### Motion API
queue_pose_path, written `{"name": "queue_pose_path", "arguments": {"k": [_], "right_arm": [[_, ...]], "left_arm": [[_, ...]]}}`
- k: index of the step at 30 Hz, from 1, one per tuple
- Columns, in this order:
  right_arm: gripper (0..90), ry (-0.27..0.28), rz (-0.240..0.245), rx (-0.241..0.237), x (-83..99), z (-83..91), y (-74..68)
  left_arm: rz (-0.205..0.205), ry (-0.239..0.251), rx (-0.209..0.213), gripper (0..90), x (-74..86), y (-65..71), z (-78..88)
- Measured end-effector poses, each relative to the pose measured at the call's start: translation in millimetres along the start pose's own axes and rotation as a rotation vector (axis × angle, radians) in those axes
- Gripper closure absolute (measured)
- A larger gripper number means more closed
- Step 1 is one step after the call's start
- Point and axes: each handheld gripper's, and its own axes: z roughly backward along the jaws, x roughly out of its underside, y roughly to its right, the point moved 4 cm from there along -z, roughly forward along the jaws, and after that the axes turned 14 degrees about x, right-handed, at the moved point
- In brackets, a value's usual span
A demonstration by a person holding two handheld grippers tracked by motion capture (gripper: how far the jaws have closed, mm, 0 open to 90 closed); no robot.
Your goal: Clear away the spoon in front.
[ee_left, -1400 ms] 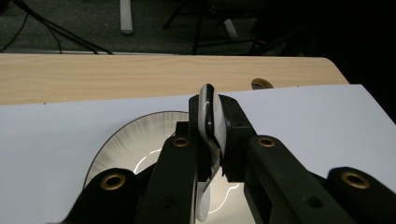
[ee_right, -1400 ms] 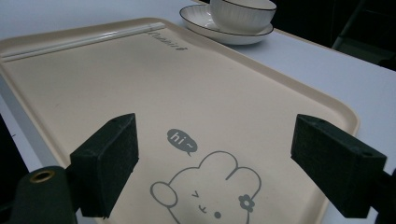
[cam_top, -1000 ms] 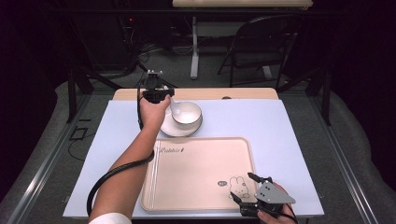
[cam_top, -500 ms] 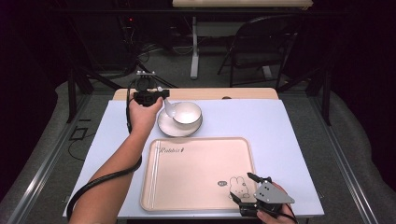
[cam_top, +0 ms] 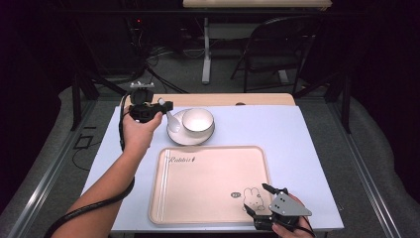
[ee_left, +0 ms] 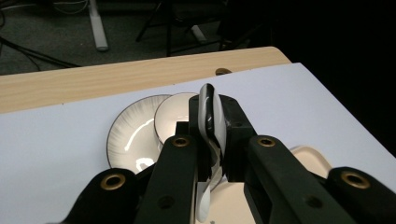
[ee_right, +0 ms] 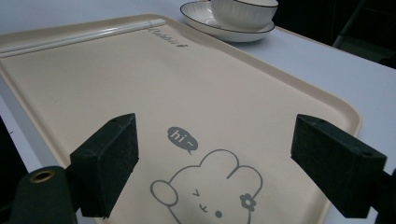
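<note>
The white spoon [ee_left: 211, 122] looks like glazed ceramic: light, stiff, slick and easy to chip, so a firm hold across its narrow handle suits it. The left gripper [cam_top: 159, 105] has its fingers [ee_left: 236, 128] clamped on that handle, the spoon raised just left of the bowl [cam_top: 198, 121] on its saucer [cam_top: 176, 136]. The right gripper [cam_top: 261, 201] hangs with fingers wide over the tray's [cam_top: 208, 173] near right corner on the tabletop [cam_top: 307, 148].
</note>
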Motion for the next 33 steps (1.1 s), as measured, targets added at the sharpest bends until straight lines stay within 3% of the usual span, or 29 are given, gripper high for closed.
{"name": "queue_pose_path", "arguments": {"k": [14, 33], "right_arm": [[14.4, -0.002, 0.007, 0.002, 0.4, -0.6, 0.0], [14.4, -0.009, 0.006, 0.006, 1.4, -1.4, 0.0]], "left_arm": [[-0.024, -0.029, 0.044, 84.9, 24.5, 12.5, 28.7], [0.004, -0.085, 0.095, 84.9, 78.6, 11.2, 35.4]]}}
